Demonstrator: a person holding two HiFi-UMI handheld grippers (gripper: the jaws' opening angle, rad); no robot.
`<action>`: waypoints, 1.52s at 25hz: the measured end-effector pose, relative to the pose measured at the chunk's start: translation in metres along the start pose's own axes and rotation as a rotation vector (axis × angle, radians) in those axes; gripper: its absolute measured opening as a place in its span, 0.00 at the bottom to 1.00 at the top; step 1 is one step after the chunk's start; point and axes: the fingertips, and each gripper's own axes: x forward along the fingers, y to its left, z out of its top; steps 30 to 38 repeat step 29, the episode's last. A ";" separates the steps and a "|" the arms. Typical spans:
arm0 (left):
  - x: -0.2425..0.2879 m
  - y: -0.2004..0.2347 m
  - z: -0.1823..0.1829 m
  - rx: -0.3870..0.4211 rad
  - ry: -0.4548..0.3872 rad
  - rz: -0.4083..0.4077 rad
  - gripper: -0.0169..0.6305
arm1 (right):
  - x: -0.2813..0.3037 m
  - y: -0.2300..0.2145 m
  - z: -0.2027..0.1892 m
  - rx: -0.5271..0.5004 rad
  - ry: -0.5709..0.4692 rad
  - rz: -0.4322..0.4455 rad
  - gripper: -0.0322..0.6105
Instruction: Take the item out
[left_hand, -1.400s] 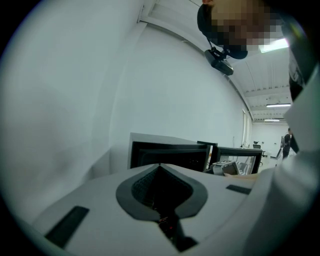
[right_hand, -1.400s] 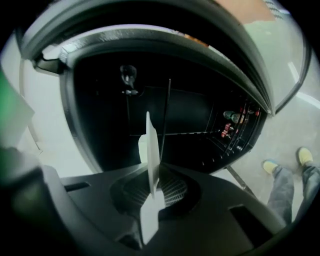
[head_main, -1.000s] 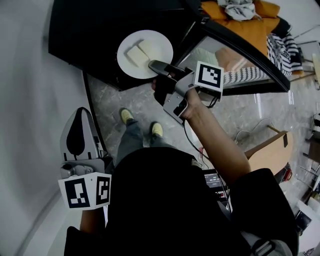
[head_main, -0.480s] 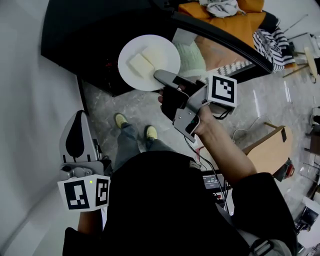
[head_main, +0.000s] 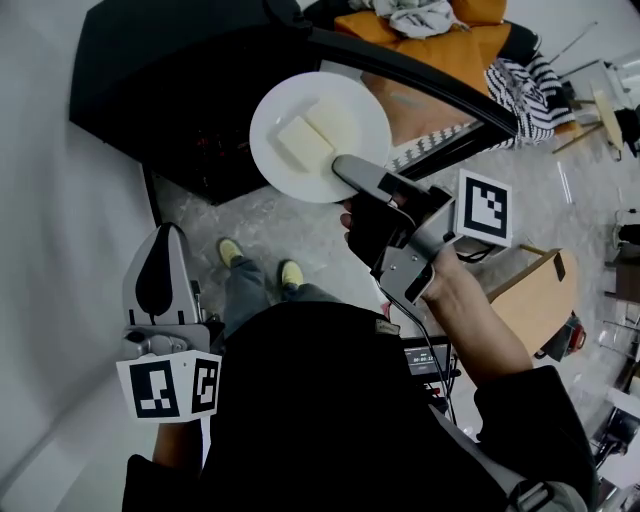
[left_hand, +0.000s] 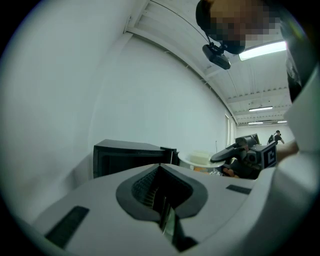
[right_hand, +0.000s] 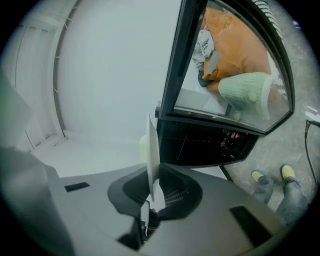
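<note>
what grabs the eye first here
A white plate with two pale blocks on it, pinched by its rim in the right claw, out in front of the open black oven at the top of the head view. The left claw sits shut and empty at lower left.

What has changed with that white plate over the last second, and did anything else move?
The right gripper, clamped on the rim of the white plate, has drawn it and its two pale blocks farther out of the black appliance, toward the person. The grip is unchanged. The left gripper stayed shut and empty.
</note>
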 end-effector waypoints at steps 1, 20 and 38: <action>0.003 0.002 -0.002 -0.003 -0.002 -0.004 0.04 | 0.000 0.000 0.000 -0.007 -0.004 -0.001 0.10; 0.024 -0.017 -0.012 0.011 0.004 -0.096 0.04 | -0.047 0.004 0.014 -0.047 -0.093 -0.013 0.10; 0.025 -0.030 -0.002 0.024 0.001 -0.118 0.04 | -0.049 0.011 0.012 -0.045 -0.085 -0.001 0.10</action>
